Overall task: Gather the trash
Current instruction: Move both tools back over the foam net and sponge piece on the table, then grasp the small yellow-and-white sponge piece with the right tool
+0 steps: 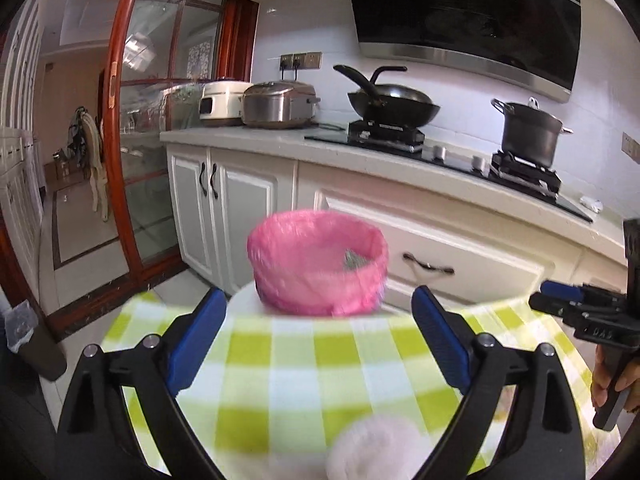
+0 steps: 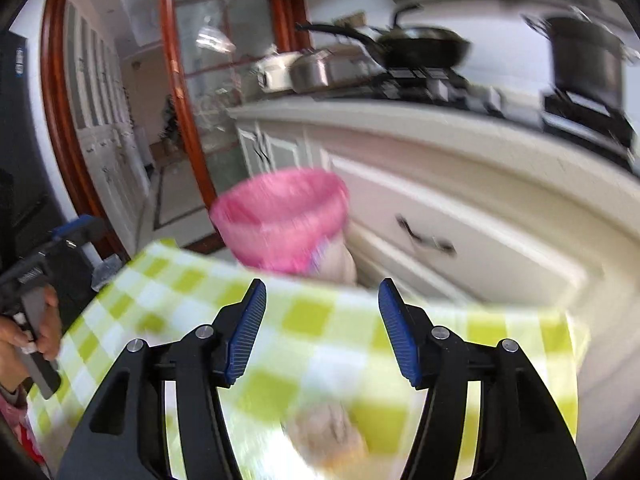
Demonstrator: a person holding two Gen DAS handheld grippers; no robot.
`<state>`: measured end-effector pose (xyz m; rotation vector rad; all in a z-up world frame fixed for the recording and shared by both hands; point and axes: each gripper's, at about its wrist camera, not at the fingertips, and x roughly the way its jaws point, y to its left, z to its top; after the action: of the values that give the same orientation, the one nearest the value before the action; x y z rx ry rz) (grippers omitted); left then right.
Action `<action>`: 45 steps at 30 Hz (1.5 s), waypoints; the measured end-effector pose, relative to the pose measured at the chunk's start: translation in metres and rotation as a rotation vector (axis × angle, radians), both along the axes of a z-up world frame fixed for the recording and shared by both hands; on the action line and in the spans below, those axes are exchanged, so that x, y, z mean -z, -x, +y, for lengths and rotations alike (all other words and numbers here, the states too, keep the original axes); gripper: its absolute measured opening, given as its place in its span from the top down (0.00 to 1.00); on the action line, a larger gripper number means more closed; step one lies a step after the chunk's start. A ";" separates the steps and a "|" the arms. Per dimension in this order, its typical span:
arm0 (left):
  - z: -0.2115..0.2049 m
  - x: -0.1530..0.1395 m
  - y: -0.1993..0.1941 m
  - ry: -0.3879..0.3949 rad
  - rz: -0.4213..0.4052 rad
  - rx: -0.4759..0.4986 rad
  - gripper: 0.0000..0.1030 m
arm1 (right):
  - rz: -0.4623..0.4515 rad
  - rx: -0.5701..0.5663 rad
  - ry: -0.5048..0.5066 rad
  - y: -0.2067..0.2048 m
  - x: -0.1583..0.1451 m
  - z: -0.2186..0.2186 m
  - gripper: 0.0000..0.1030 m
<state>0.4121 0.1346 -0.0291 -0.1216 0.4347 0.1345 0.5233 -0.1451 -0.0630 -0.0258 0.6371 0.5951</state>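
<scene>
Closest to me, right under my left claw, lies a pale crumpled wad, tissue by the look of it though blurred, resting on the green-and-white checked tablecloth. My left fingers stand spread wide with nothing between them; no pad touches it. My right claw is also parted, less widely, and empty; a similar pale crumpled lump sits low between its arms on the cloth, too smeared to name for certain. I judge these are the trash I am meant to gather, and both claws stand open so one can close on a piece.

Ahead of both claws, past the cloth's far edge, stands the bin lined with a pink bag, its mouth open upward to receive drops; something grey already lies inside. It sits close to the table so carries stay short.

Beyond it run white cabinets, then the counter carrying rice cookers, a wok and a stockpot.
</scene>
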 end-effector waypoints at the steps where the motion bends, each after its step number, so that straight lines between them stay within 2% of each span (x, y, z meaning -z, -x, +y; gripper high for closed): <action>1: -0.003 0.004 0.008 0.007 0.006 -0.005 0.12 | 0.016 0.010 -0.006 0.009 0.008 -0.007 0.45; 6: -0.018 0.023 0.039 -0.005 0.029 -0.038 0.12 | 0.051 0.039 -0.036 0.049 0.030 -0.027 0.45; 9: -0.024 0.037 0.051 0.016 0.056 -0.050 0.12 | 0.057 0.038 -0.030 0.064 0.039 -0.026 0.45; 15: -0.040 0.061 0.050 -0.001 0.101 -0.071 0.12 | 0.085 0.035 -0.024 0.081 0.058 -0.021 0.44; 18: -0.050 0.076 0.042 -0.008 0.139 -0.065 0.12 | 0.089 0.030 -0.007 0.084 0.065 -0.019 0.38; 20: -0.054 0.083 0.037 -0.011 0.159 -0.066 0.12 | 0.091 0.028 0.005 0.084 0.070 -0.019 0.38; 30: -0.063 0.105 0.017 -0.018 0.212 -0.079 0.09 | 0.147 0.055 0.030 0.063 0.094 -0.031 0.33; 35: -0.062 0.112 0.007 -0.021 0.236 -0.095 0.09 | 0.154 0.033 0.074 0.045 0.099 -0.018 0.28; 45: -0.059 0.118 -0.007 -0.003 0.257 -0.096 0.09 | 0.181 -0.008 0.176 0.010 0.111 0.008 0.26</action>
<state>0.4187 0.0758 -0.1474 -0.1227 0.6856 0.2468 0.5134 -0.1371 -0.1744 -0.1401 0.8643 0.5513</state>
